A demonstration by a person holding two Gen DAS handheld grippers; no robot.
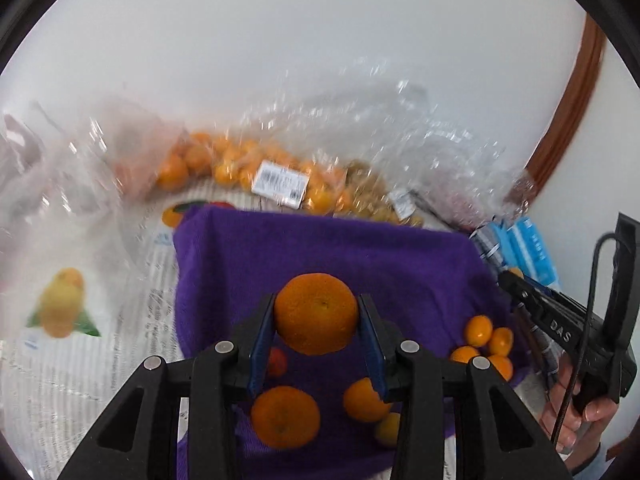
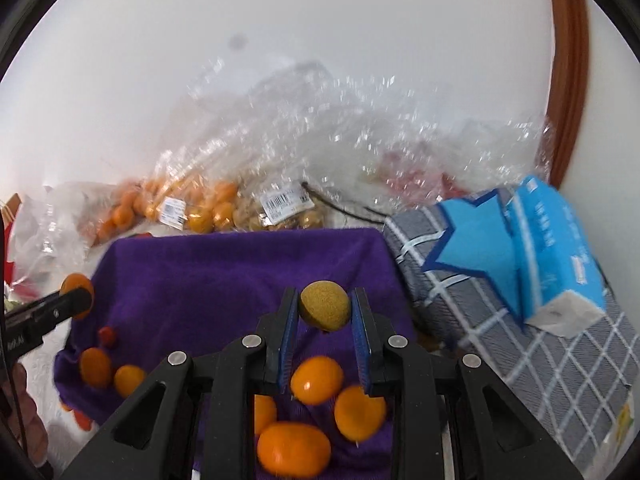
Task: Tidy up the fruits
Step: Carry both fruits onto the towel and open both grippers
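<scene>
L gripper (image 1: 316, 314) is clenched on an orange (image 1: 316, 312), held above the purple cloth (image 1: 360, 256), not touching it. R gripper (image 2: 325, 307) is clenched on a small brown-yellow fruit (image 2: 325, 306), also up off the cloth; can't tell what kind.

Below L jaws: two more oranges (image 1: 285, 416) plus a small red fruit (image 1: 277, 361) on the cloth. Below R jaws: a cluster of kumquats (image 2: 317, 380), grouped close. So sorting by type looks partly done, w/ an orange pile on one side and a kumquat pile on the other.

Further back, along the wall: plastic bags (image 2: 192, 204) w/ lots of fruit inside – oranges, brownish ones, something red under the wrap at right. Most of the stock seems unsorted, so I'd judge the job early-to-mid. Tissue box (image 2: 556, 240) sits on a checked cloth (image 2: 520, 340) to the right, apart from the fruit.
</scene>
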